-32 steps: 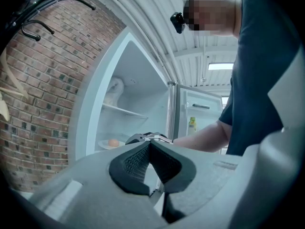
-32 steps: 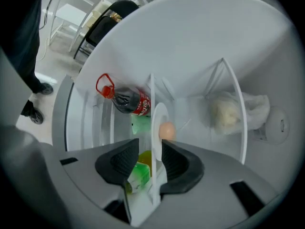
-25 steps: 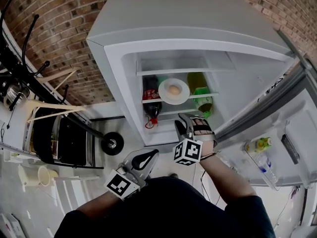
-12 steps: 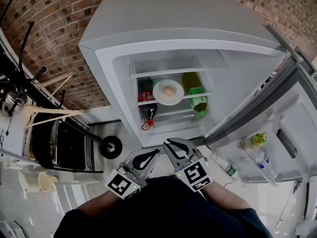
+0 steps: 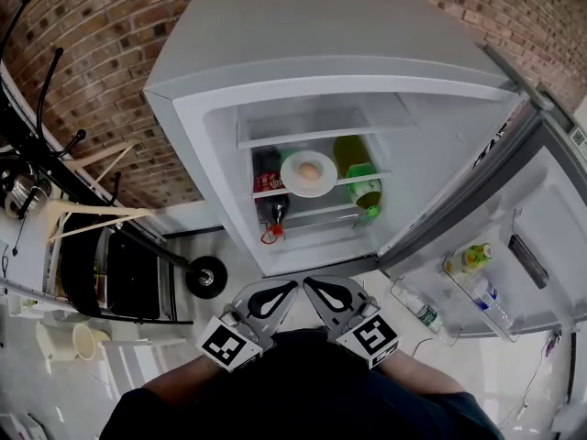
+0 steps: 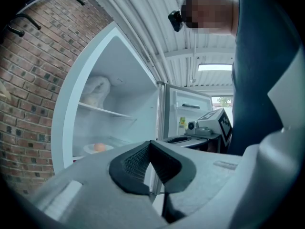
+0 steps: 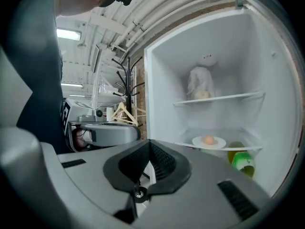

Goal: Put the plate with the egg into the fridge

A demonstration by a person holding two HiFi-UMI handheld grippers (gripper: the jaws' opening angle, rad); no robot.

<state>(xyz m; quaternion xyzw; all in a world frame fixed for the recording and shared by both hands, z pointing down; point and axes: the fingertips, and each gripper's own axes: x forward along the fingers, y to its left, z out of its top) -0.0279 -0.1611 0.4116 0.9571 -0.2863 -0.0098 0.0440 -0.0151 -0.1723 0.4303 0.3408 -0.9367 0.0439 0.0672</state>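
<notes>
The white plate with the egg rests on a glass shelf inside the open fridge. The same plate shows in the right gripper view, and faintly as the plate in the left gripper view. Both grippers are held low, close to the person's body and well back from the fridge. My left gripper is shut with nothing in it. My right gripper is shut and empty too. Their tips point at the fridge, side by side.
A dark cola bottle and a green bottle stand beside the plate. The fridge door hangs open at right with bottles in its rack. A coat stand, hangers and a cart are at left against the brick wall.
My right gripper has drawn back from the fridge shelf to beside the left one, and its jaws have closed. The plate with the egg stays on the shelf.
</notes>
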